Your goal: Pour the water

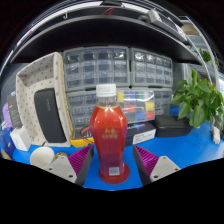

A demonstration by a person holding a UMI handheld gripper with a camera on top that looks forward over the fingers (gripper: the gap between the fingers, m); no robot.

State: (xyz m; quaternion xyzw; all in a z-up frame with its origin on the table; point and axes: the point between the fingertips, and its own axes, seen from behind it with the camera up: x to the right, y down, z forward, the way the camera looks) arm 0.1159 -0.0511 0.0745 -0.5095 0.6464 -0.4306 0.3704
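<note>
— What are we looking at?
— A smooth plastic bottle (109,140), red liquid, white cap, standing on the blue table (190,148) between our gripper (110,162) fingers, spread wide.
— Touching?
— We cannot tell; its base is partly hidden.

One red-filled bottle (109,140); one potted plant (200,100); one patterned chair (42,98); two fingers (70,160).

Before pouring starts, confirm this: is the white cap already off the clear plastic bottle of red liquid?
No, the white cap sits on the clear plastic bottle of red liquid, which stands upright between the tool's fingers.
</note>
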